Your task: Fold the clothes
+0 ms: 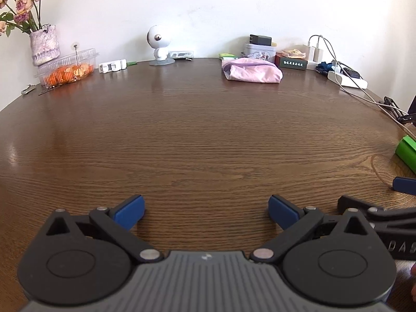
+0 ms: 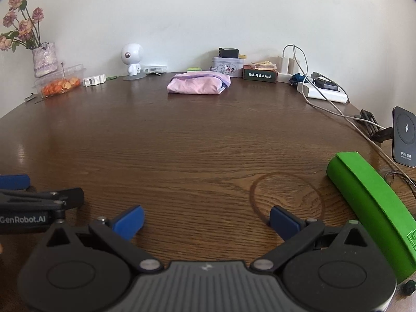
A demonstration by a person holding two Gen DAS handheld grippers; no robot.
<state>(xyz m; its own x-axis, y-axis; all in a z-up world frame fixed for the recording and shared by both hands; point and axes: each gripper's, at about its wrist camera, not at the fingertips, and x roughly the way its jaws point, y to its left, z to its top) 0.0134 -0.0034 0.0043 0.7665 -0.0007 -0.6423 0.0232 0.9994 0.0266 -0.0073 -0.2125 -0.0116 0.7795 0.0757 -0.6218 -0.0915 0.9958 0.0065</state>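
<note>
We see both grippers, left and right, spread wide and holding nothing, the folded pink cloth bundle far off, and the black wireless charger pad only from the right wrist.

Table glossy grained wood; folded garment soft pink cloth.

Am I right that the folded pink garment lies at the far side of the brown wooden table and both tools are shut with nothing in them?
Not quite. The folded pink garment does lie at the far side of the brown wooden table, but both wrist views show the left tool and right tool open, jaws spread wide, holding nothing.
</note>
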